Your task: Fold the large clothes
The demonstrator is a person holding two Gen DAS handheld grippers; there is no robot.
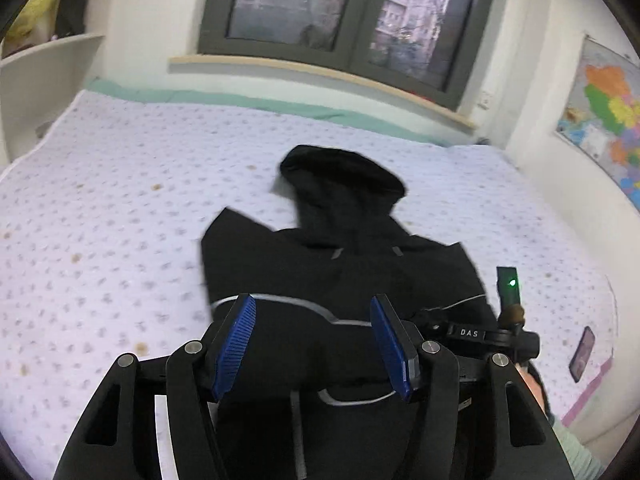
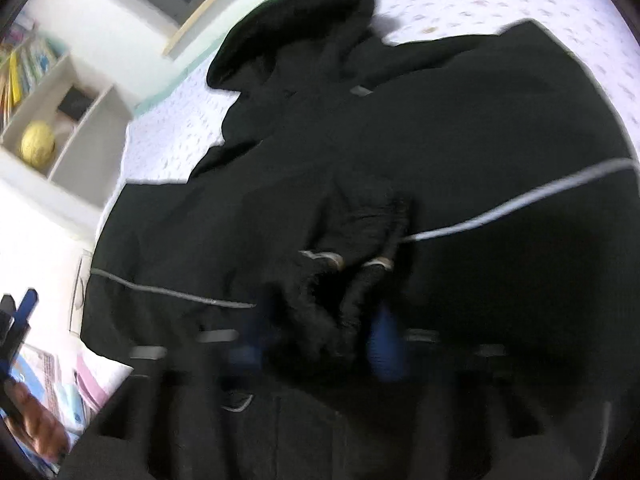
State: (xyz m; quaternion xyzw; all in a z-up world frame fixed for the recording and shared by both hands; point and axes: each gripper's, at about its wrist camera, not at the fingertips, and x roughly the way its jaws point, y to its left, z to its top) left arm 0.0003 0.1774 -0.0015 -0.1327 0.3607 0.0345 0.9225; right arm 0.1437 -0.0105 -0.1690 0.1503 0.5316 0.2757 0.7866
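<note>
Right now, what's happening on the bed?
A person is folding a black hooded jacket with grey piping spread on a white dotted bedspread. The left gripper hangs open above the jacket's lower half, holding nothing. The right gripper is blurred, with bunched black fabric, probably a sleeve cuff, between its blue pads; grip unclear. The hood points toward the window.

Dim, even indoor light, cool in tone; the window shows dull daylight and a small glare spot near its top. Both views bulge at the edges with dark corner vignettes. The left wrist view is fairly sharp, slightly soft. The right wrist view is smeared by motion — the black garment shows almost no detail.
</note>
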